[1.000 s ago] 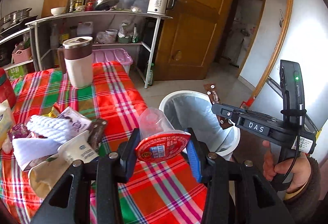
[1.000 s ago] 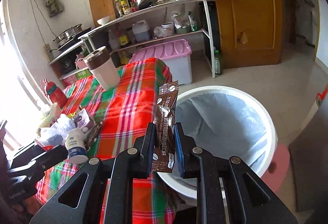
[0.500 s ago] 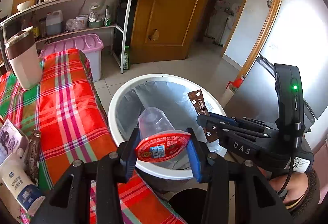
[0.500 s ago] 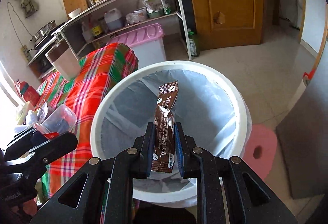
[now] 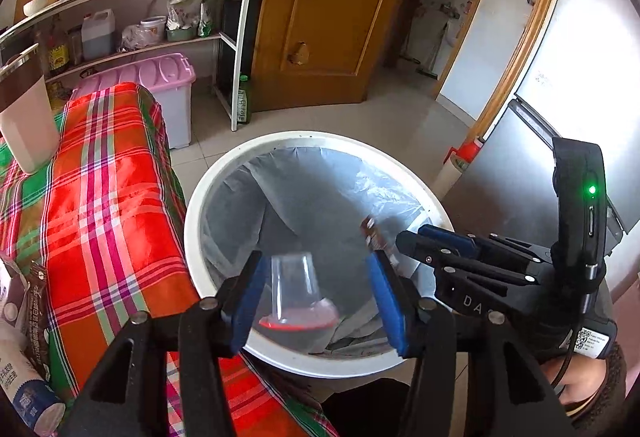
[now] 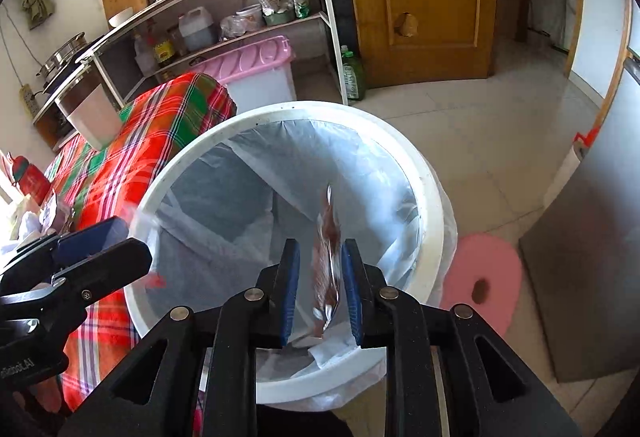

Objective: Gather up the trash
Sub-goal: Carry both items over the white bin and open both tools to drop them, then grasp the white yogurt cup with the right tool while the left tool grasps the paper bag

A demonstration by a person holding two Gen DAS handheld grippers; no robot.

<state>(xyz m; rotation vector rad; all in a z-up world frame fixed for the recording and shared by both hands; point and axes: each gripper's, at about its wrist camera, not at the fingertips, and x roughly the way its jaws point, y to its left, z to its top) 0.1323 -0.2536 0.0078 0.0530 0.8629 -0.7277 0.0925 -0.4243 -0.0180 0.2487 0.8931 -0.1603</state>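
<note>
Both jaws have just been opening over the bin [image 5: 208, 197]. The left hand-held gripper [image 5: 316, 297] releases a light, crushable plastic cup [image 5: 296, 289]; the right hand-held gripper [image 6: 320, 289] frees a limp, slippery wrapper [image 6: 326, 265], each loose between the pads.

Light: bright daylight, strongest at far right | Glare: blown-out wall at right | Blur: plastic cup [image 5: 297, 287] and brown wrapper [image 6: 329, 261] motion-smeared | Edges: heavy fisheye bending, dark corner vignette
</note>
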